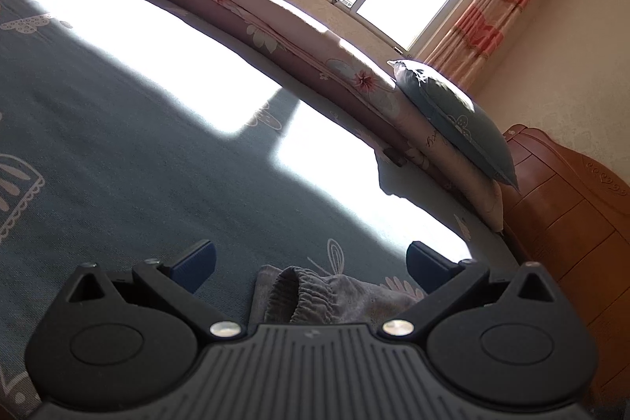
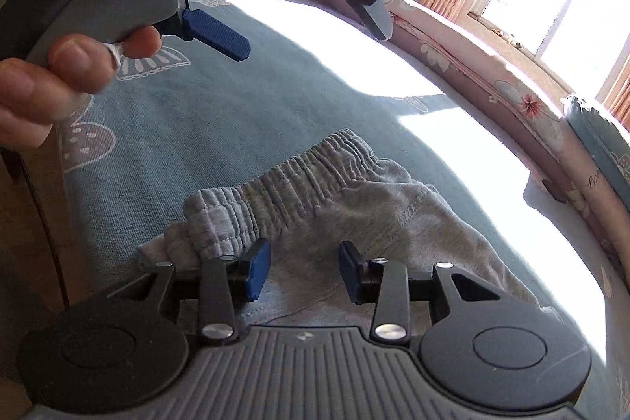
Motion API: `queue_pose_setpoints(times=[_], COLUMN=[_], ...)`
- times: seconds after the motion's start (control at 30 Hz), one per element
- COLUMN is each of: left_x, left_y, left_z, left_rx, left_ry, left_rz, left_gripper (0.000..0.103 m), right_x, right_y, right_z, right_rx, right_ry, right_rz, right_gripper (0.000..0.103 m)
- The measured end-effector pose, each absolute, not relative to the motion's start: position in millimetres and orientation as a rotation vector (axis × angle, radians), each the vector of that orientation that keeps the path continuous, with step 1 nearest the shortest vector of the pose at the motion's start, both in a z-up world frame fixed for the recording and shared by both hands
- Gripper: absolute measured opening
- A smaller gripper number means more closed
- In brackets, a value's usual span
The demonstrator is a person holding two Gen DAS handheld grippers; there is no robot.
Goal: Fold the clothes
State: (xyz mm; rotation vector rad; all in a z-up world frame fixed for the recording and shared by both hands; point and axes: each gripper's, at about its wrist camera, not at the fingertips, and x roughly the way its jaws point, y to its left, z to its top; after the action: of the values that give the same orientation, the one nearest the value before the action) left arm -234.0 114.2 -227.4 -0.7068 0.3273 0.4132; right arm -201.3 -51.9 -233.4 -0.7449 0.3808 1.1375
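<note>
Your right gripper (image 2: 305, 272) hangs with fingers spread over the grey shorts (image 2: 315, 195) on the bed (image 2: 165, 128), your left gripper (image 2: 311, 30) above them, fingers wide apart.

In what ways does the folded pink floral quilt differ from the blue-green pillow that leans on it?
The folded pink floral quilt is long and runs along the far edge of the bed under the window; the blue-green pillow is short and sits only at one end of it. The quilt is pink with large flower prints; the pillow is blue-green with a small white pattern. The quilt lies flat in layers; the pillow stands tilted. Both catch sunlight on their upper sides.
</note>
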Motion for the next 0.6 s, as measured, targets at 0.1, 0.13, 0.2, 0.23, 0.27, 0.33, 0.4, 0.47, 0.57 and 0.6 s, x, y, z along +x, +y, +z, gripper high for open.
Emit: queue_pose_setpoints(times=[0.1,0.13,0.2,0.23,0.27,0.33,0.4,0.47,0.57,0.6], left_x=[-223.7,-219.3,-210.1,-204.7,-199.4,-188.7,-179.4,-172.0,-170.0,-170.8], left_y=[102.7,98.1,86.9,81.5,76.1,65.2,58.1,54.2,48.5,44.3], left_z=[-225.4,-224.7,-225.1,-225.9,-227.9,-232.2,-238.5,-244.9,-245.2,-242.4], left_rx=[-0.689,-0.682,-0.674,-0.673,-0.675,-0.678,-0.671,-0.657,-0.644,-0.637], left_ry=[0.338,0.344,0.353,0.36,0.369,0.388,0.419,0.457,0.476,0.471], left_rz=[0.339,0.308,0.242,0.21,0.185,0.139,0.138,0.172,0.186,0.16], left_gripper=[0.102,0.102,0.102,0.102,0.102,0.102,0.102,0.102,0.102,0.102], right_x=[-207.5,-207.1,-203.3,-200.2,-195.4,-184.4,-168.2,-151.6,-135.8,-136.5], right_y=[-77.2,-93.9,-124.5,-141.7,-159.7,-194.3,-222.4,-246.7,-275.5,-277.7], right_z=[-221.5,-216.6,-209.5,-208.6,-209.0,-210.5,-215.7,-224.5,-239.2,-243.3], right_rx=[-0.671,-0.625,-0.553,-0.537,-0.535,-0.533,-0.544,-0.559,-0.586,-0.604], right_ry=[0.388,0.405,0.439,0.442,0.439,0.434,0.441,0.468,0.489,0.482], right_rz=[1.187,1.198,1.185,1.143,1.085,0.97,0.864,0.785,0.699,0.688], right_gripper=[0.041,0.052,0.057,0.057,0.057,0.057,0.062,0.063,0.064,0.064])
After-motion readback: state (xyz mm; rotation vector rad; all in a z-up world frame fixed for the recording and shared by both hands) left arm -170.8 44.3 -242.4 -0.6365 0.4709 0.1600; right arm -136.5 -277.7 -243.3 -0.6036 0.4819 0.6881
